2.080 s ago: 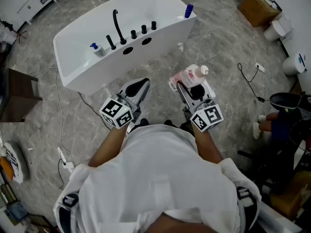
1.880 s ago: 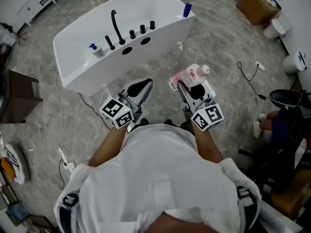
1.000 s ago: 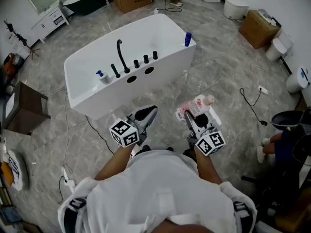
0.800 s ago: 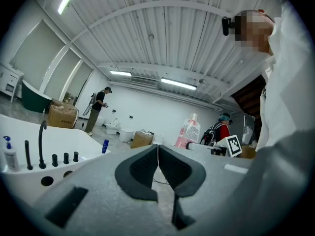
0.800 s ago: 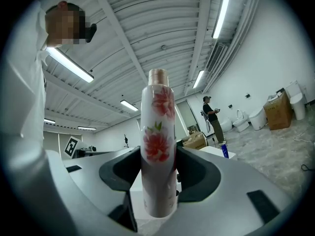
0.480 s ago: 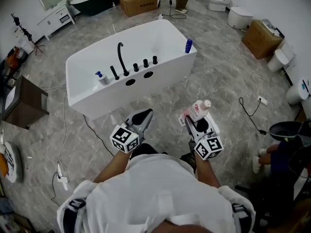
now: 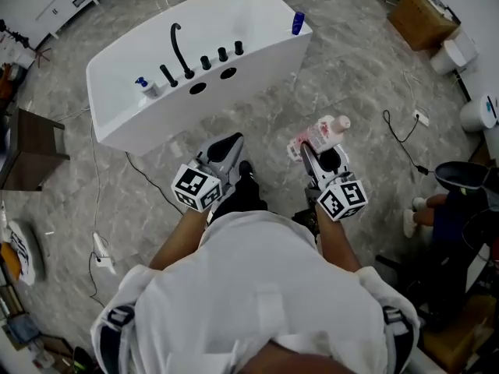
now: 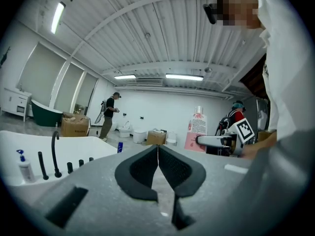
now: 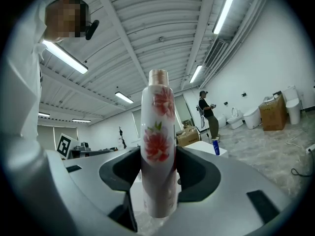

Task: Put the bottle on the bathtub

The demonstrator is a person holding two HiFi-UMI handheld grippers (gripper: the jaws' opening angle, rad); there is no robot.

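Right gripper (image 7: 310, 148) is clamped on the floral bottle (image 7: 323, 131), held upright, well short of the tub; left gripper (image 7: 226, 148) has its jaws pressed together on nothing; grey marble floor (image 7: 343, 68) lies between; beyond, the white bathtub (image 7: 195, 114) carries a black faucet (image 7: 179, 47), a pump dispenser (image 7: 145, 86) and a blue bottle (image 7: 298, 23) at its far corner; a black cable (image 7: 401, 131) trails to the right.
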